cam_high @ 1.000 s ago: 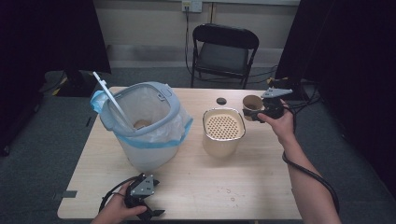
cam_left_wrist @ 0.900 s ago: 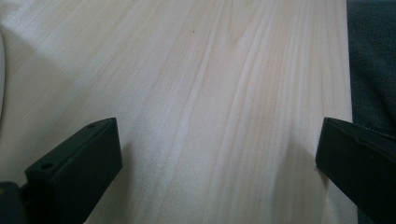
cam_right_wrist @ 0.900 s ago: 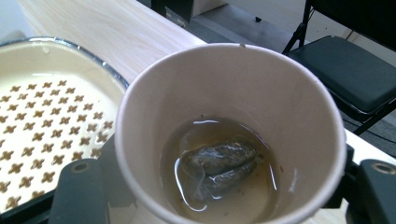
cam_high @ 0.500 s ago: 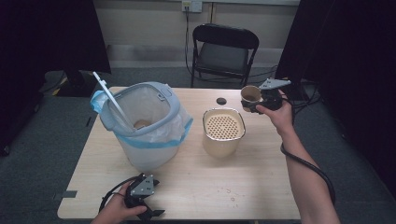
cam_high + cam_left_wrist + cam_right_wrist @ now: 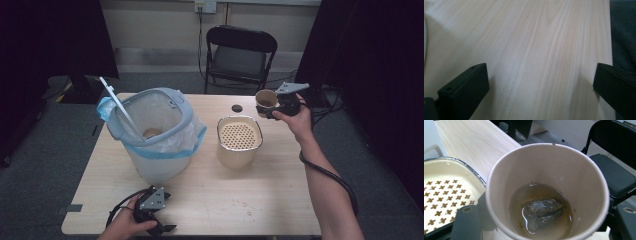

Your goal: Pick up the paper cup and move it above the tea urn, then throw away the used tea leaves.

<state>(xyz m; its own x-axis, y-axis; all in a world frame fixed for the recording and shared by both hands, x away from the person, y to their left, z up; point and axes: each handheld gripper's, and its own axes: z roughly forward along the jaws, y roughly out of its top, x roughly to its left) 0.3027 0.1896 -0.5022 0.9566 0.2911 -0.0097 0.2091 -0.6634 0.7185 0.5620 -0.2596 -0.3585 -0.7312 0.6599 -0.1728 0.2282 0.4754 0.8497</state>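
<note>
Lifting paper cup (image 5: pixel 265 100) slightly higher

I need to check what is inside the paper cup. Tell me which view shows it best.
The right gripper view: it looks straight down into the paper cup, showing a tea bag in brownish liquid. The high view shows the cup small and far off, held in the right tongs, its contents unreadable. The left gripper view faces the table.

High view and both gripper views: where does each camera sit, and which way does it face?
High view: above the table's near side, facing forward and down; both forearms enter from below.
Left gripper view: rides the left tongs, facing the pale wooden table; open black jaws show.
Right gripper view: rides the right tongs, looking into the brown paper cup with teabag.
Shared: cup and cream perforated strainer container.
</note>
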